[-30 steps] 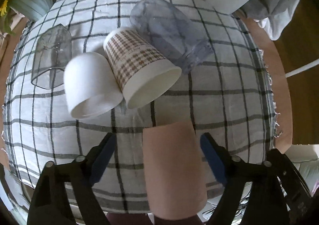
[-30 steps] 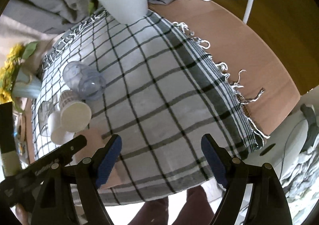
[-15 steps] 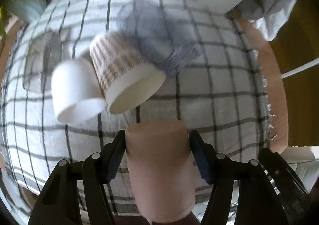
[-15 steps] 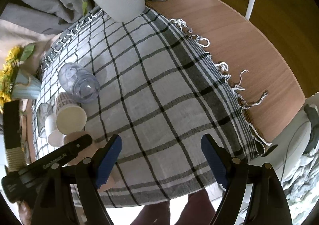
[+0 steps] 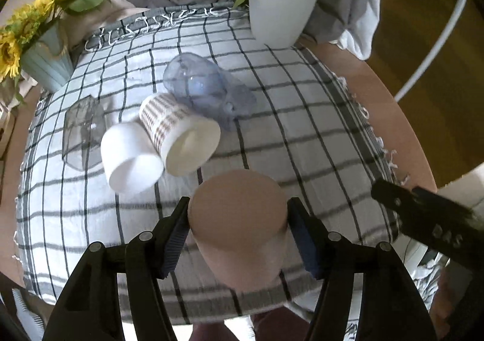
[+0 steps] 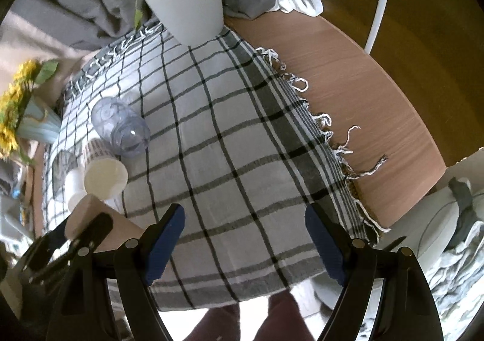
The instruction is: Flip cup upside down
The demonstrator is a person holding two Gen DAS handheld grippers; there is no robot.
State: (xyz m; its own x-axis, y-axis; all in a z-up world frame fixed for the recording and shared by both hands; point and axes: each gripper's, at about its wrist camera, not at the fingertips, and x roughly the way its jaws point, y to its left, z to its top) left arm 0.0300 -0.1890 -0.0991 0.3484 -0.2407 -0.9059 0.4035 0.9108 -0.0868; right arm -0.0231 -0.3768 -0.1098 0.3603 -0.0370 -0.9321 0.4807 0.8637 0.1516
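My left gripper is shut on a pink cup and holds it tilted above the near edge of the checked cloth, its closed base facing the camera. The pink cup also shows in the right wrist view at the lower left, with the left gripper around it. My right gripper is open and empty above the cloth's near right part. It also shows as a dark blurred shape at the right of the left wrist view.
On the cloth lie a white cup, a patterned paper cup, a bluish clear cup and a clear glass, all on their sides. A white plant pot and a sunflower vase stand at the back.
My left gripper closed on the pink cup and lifted it off the cloth, tilting it up. The right gripper stayed open and shifted slightly.
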